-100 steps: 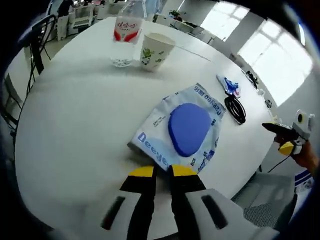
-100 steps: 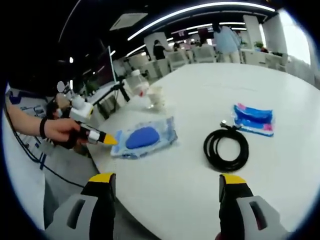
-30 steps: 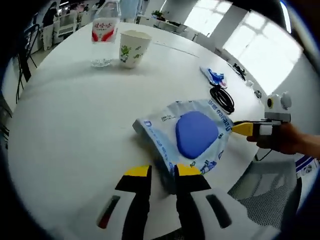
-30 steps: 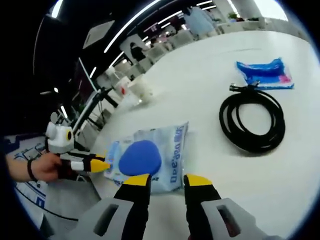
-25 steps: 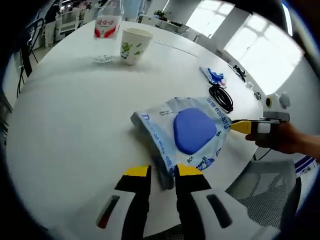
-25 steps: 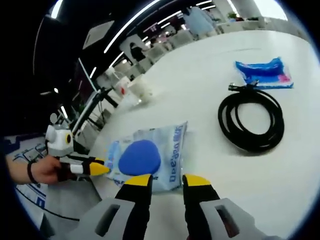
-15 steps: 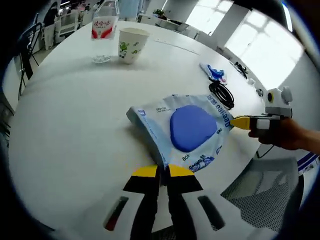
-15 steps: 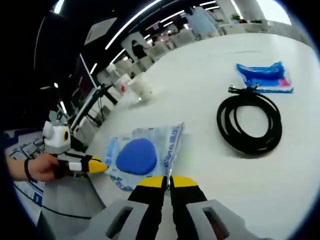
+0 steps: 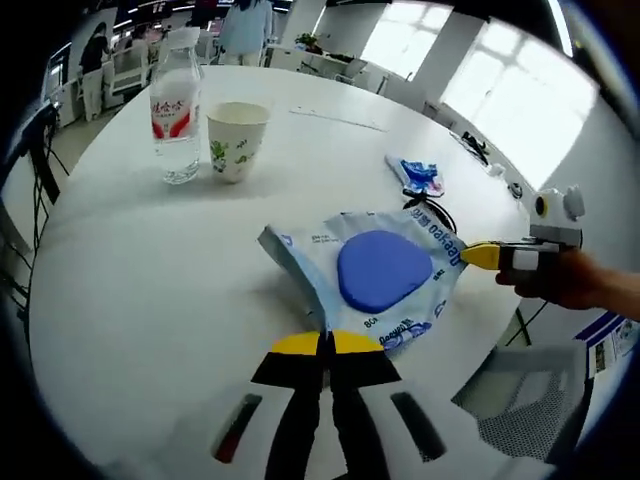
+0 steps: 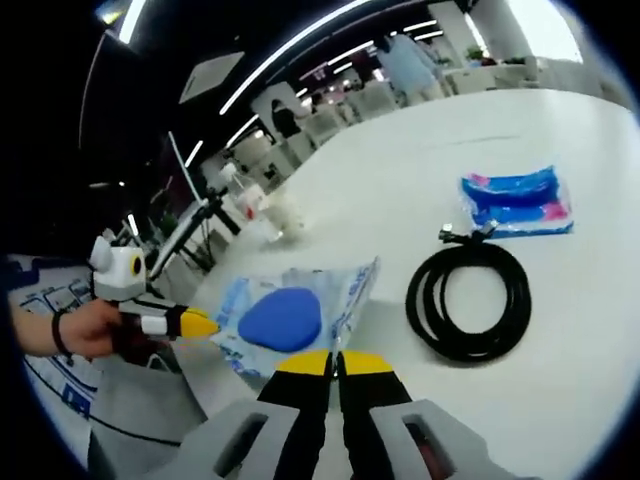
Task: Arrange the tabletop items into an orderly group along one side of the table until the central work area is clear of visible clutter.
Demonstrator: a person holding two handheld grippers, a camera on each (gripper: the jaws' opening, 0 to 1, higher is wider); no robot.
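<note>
A pale blue wipes pack (image 9: 385, 270) with a round blue lid hangs tilted just above the white table (image 9: 150, 280). My left gripper (image 9: 326, 345) is shut on its near edge. My right gripper (image 9: 478, 256) comes in from the right with its yellow tip at the pack's far edge. In the right gripper view the wipes pack (image 10: 285, 318) lies just ahead of my right gripper (image 10: 335, 362), which is shut on its edge, and the left gripper (image 10: 190, 323), in a person's hand, holds the opposite side.
A water bottle (image 9: 175, 115) and a paper cup (image 9: 235, 140) stand together at the far left. A black cable coil (image 10: 470, 300) lies beside a small blue packet (image 10: 515, 205). The table's rim (image 9: 490, 340) is close by. Chairs and people fill the room behind.
Both grippers went from open around the pack's edges to shut on them. The pack has since risen slightly off the table, and both views have shifted.
</note>
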